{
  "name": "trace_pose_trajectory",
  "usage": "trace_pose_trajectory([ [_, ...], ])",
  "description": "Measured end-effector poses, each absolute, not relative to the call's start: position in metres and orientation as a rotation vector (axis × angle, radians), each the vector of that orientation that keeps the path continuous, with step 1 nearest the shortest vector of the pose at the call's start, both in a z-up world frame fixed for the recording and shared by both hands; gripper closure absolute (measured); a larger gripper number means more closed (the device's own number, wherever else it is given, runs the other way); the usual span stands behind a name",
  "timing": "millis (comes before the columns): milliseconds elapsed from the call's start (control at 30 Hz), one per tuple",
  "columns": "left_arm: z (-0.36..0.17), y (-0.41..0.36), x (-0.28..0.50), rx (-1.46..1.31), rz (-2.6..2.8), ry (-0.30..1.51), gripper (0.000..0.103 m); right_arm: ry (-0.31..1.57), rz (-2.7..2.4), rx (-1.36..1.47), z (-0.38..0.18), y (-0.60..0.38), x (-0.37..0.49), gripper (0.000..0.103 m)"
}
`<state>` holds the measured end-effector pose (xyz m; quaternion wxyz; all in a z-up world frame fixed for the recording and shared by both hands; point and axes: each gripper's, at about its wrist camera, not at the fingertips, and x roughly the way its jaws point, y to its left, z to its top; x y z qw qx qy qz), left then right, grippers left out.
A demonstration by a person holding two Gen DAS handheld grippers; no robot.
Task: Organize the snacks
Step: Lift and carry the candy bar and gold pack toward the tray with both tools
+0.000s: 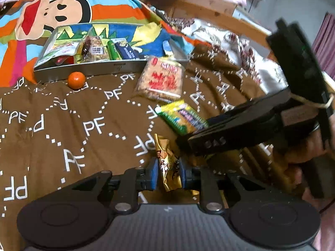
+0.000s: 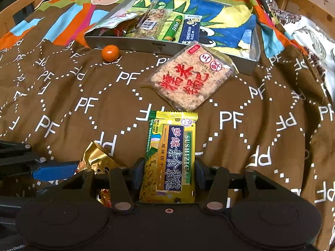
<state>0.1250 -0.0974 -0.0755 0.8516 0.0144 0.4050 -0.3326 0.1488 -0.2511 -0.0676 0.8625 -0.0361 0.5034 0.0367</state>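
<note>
My left gripper [image 1: 168,174] is shut on a gold snack packet [image 1: 167,167], which also shows in the right wrist view [image 2: 96,159]. My right gripper [image 2: 169,171] is shut on a yellow-green biscuit packet [image 2: 171,156], seen in the left wrist view [image 1: 182,117]. Both are low over the brown bedspread. A clear rice-cracker packet [image 2: 191,75] with red characters lies ahead, against the metal tray [image 2: 125,41]. The tray holds several snack packets at its left end.
A small orange [image 2: 110,52] lies on the brown PF-print cover [image 2: 62,108] by the tray's front wall. The tray [image 1: 90,69] rests partly on a bright cartoon blanket [image 1: 41,16]. A wooden bed frame [image 1: 219,18] runs along the right.
</note>
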Motion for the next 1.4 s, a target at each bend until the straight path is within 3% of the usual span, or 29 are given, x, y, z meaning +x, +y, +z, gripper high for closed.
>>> trace_pose_trajectory([
  [200, -0.062, -0.095, 0.116, 0.066, -0.651, 0.758, 0.088, 0.969, 0.053, -0.071, -0.05, -0.258, 0.143, 0.052],
  [1133, -0.033, -0.076, 0.122, 0.004, -0.467, 0.565, 0.089, 0.784, 0.021, -0.017, -0.024, -0.265, 0.142, 0.052],
  [1400, -0.014, -0.07, 0.143, -0.121, -0.451, 0.543, 0.089, 0.718, 0.033, -0.017, -0.012, -0.263, 0.145, 0.052],
])
